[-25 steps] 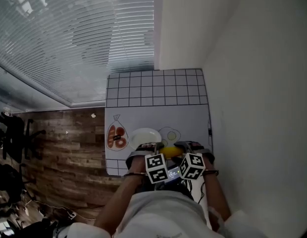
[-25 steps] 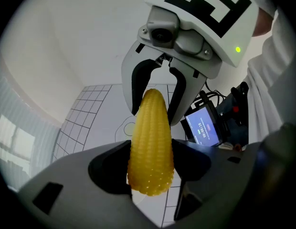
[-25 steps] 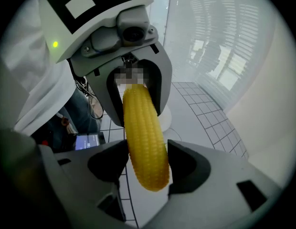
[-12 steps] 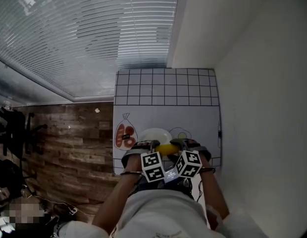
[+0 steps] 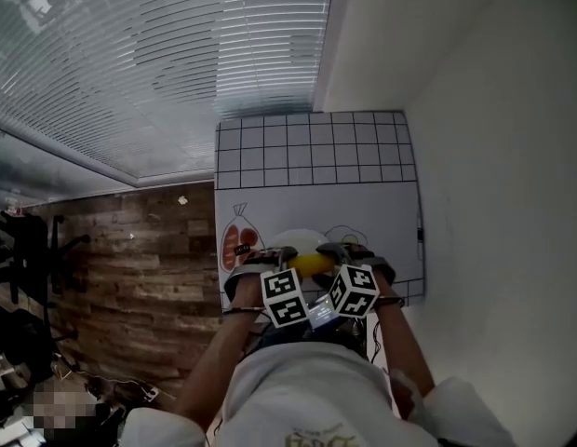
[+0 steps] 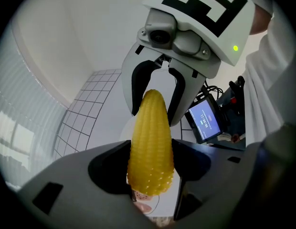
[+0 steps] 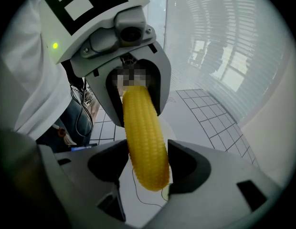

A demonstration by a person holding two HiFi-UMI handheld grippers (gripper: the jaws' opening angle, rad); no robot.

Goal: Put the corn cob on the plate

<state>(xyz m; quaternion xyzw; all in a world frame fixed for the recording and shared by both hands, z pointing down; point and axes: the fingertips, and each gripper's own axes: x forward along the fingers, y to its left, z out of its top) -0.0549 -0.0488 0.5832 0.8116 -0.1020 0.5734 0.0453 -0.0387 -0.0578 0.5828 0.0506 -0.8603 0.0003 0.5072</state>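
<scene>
A yellow corn cob (image 5: 310,264) hangs level between my two grippers, just at the near edge of the white plate (image 5: 293,240). My left gripper (image 5: 273,261) is shut on its blunt end, with the cob (image 6: 150,142) filling the gap between the jaws. My right gripper (image 5: 348,257) is shut on the other end, and its jaws press the cob (image 7: 145,137) from both sides. Each gripper view shows the other gripper across the cob: the right one (image 6: 157,97) and the left one (image 7: 133,97). Most of the plate is hidden behind the grippers.
A white mat (image 5: 312,170) with a black grid covers the small table against the white wall. A printed sausage bag (image 5: 236,247) lies left of the plate and a printed egg (image 5: 345,237) lies right of it. Wooden floor (image 5: 140,287) lies to the left.
Both grippers have carried the cob leftward across the mat, from below the printed egg to the near edge of the plate. Both grips are unchanged.
</scene>
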